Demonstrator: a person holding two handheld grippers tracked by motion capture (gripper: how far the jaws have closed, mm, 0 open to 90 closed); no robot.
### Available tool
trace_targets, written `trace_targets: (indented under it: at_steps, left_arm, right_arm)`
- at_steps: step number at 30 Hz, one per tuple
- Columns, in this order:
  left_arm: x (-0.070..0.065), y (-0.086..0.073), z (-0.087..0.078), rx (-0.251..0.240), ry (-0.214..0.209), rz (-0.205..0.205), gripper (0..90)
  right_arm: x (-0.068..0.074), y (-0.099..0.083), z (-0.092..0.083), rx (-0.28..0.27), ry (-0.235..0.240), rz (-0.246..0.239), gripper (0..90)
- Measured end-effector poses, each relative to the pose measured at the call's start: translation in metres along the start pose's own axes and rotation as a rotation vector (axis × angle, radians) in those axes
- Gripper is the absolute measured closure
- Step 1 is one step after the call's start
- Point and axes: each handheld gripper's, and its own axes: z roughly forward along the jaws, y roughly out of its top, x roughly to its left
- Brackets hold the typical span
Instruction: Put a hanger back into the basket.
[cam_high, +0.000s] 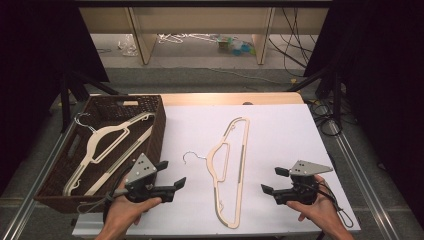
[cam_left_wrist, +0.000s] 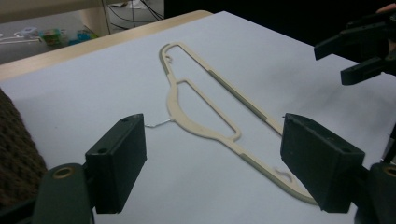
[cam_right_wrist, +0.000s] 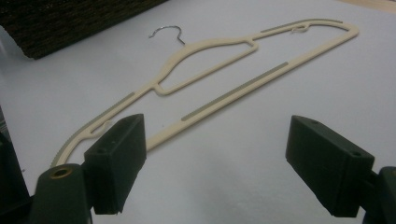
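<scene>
**Around the work area: basket, sheet and floor clutter**

A dark brown wicker basket (cam_high: 161, 125) stands at the left edge of the table, with cut-out handles in its walls. Inside it lie cream plastic hangers (cam_high: 100, 139), slanted, one metal hook towards the far left corner. A white sheet (cam_high: 285, 130) covers most of the wooden tabletop (cam_high: 225, 98), whose bare strip shows along the far edge. Beyond the table, on the floor between pale wooden legs (cam_high: 142, 42), lie white hangers (cam_high: 180, 37) and blue-green plastic items (cam_high: 239, 47). Black cables (cam_high: 295, 35) trail at the right. Black curtains (cam_high: 30, 50) hang on both sides.
</scene>
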Motion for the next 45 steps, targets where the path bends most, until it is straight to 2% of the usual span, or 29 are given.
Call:
trace_targets:
  at_steps: [3,4,6,8,9,11,14,15,16,17,19,21,23,24,25,26,27,28,29,33,34,35,36,41,43,44,45]
  left_arm:
    - [-0.005,-0.004,0.001,0.004,-0.001,0.021,22.3]
    - [-0.007,-0.006,0.001,0.006,0.008,0.043,22.3]
    - [-0.010,-0.010,0.003,0.008,-0.004,0.038,22.2]
    - [-0.015,-0.016,0.006,0.010,-0.011,0.057,22.0]
    - [-0.016,-0.017,0.007,0.006,-0.016,0.067,21.9]
    - [-0.017,-0.019,0.007,0.009,-0.010,0.063,21.8]
    - [-0.019,-0.023,0.009,-0.006,-0.016,0.063,21.5]
    - [-0.020,-0.025,0.009,0.001,-0.006,0.093,21.4]
    - [-0.021,-0.027,0.010,-0.002,-0.014,0.097,21.5]
    - [-0.023,-0.029,0.009,0.011,-0.011,0.090,21.3]
    - [-0.025,-0.032,0.010,0.011,-0.011,0.088,21.2]
    - [-0.028,-0.036,0.012,0.012,-0.015,0.086,21.2]
    - [-0.028,-0.039,0.015,0.026,-0.028,0.100,21.2]
    - [-0.030,-0.042,0.016,0.030,-0.033,0.081,21.2]
    - [-0.030,-0.042,0.016,0.034,-0.033,0.083,21.2]
    - [-0.030,-0.042,0.016,0.042,-0.034,0.093,21.2]
    - [-0.030,-0.043,0.016,0.042,-0.034,0.093,21.2]
    - [-0.030,-0.043,0.016,0.043,-0.035,0.091,21.2]
    - [-0.030,-0.043,0.016,0.044,-0.037,0.093,21.2]
    - [-0.030,-0.044,0.018,0.052,-0.045,0.104,21.1]
    - [-0.031,-0.044,0.018,0.051,-0.048,0.092,21.1]
    - [-0.031,-0.044,0.018,0.051,-0.048,0.092,21.1]
    - [-0.031,-0.044,0.019,0.048,-0.057,0.103,21.1]
    - [-0.031,-0.045,0.019,0.054,-0.055,0.094,21.1]
    - [-0.030,-0.045,0.019,0.058,-0.049,0.113,21.1]
    - [-0.030,-0.046,0.019,0.060,-0.048,0.104,21.1]
    - [-0.030,-0.046,0.019,0.060,-0.048,0.104,21.1]
  right_arm:
    - [0.000,0.000,0.000,0.005,-0.001,0.003,21.0]
    - [0.000,0.000,0.000,0.005,-0.001,0.003,21.0]
    - [0.000,0.000,0.001,0.005,0.005,-0.004,21.0]
    - [0.000,0.000,0.002,0.011,-0.010,0.002,21.0]
    - [0.001,0.000,0.002,0.015,-0.009,0.017,21.0]
    - [0.001,-0.001,0.004,0.024,-0.006,0.032,21.1]
    - [0.002,-0.001,0.006,0.035,-0.035,0.047,21.1]
    - [0.002,0.000,0.008,0.047,-0.033,0.054,21.2]
    - [0.003,0.000,0.012,0.054,-0.052,0.055,21.1]
    - [0.005,0.002,0.019,0.084,-0.050,0.064,20.9]
    - [0.007,0.003,0.023,0.098,-0.062,0.078,20.9]
    - [0.009,0.005,0.032,0.134,-0.050,0.088,20.8]
    - [0.012,0.009,0.041,0.152,-0.057,0.081,20.7]
    - [0.015,0.010,0.046,0.147,-0.065,0.096,20.5]
    - [0.017,0.014,0.050,0.190,-0.060,0.102,20.3]
    - [0.017,0.014,0.056,0.186,-0.068,0.081,20.2]
    - [0.020,0.017,0.061,0.201,-0.074,0.097,20.1]
    - [0.025,0.021,0.073,0.252,-0.078,0.094,19.6]
    - [0.025,0.021,0.073,0.252,-0.078,0.094,19.6]
    - [0.030,0.026,0.095,0.349,-0.082,0.054,18.5]
    - [0.032,0.028,0.104,0.351,-0.099,0.037,20.2]
    - [0.033,0.030,0.105,0.405,-0.103,0.055,20.9]
    - [0.033,0.031,0.109,0.416,-0.112,0.045,20.6]
    - [0.033,0.034,0.117,0.460,-0.131,0.034,20.1]
    - [0.034,0.034,0.120,0.501,-0.141,0.034,18.8]
    - [0.035,0.035,0.122,0.517,-0.148,0.009,18.9]
    - [0.035,0.035,0.122,0.517,-0.148,0.009,18.9]
